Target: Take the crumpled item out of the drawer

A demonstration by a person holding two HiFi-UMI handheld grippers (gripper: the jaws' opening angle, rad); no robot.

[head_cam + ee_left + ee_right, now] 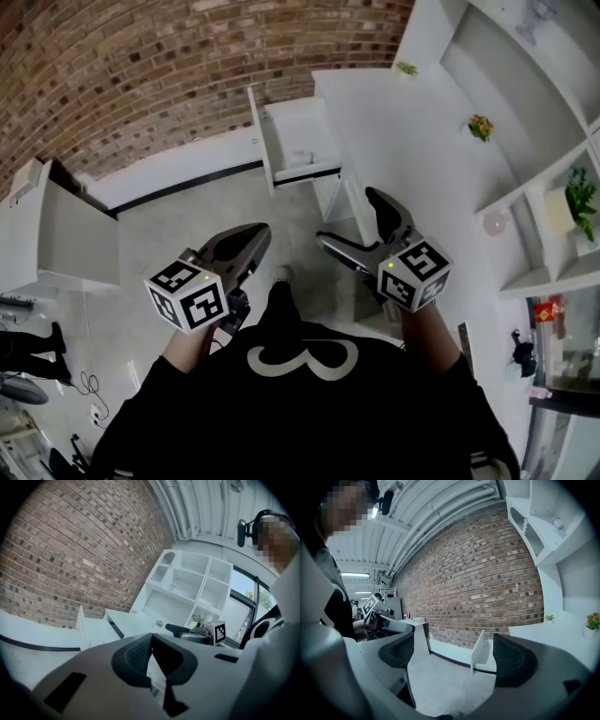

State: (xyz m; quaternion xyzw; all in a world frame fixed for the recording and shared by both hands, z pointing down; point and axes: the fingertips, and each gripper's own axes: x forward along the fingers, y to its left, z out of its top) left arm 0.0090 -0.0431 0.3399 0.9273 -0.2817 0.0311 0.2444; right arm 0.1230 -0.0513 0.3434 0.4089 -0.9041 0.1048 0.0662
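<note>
While the white drawer (298, 127) stands open, left gripper (251, 240) sits closed, right gripper (350, 221) gapes empty.

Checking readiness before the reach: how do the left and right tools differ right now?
The left tool has its jaws together, while the right tool has its jaws wide apart. In the right gripper view the open drawer shows between the jaws. In the left gripper view it sits off to one side. Both tools are empty and short of the drawer.
</note>
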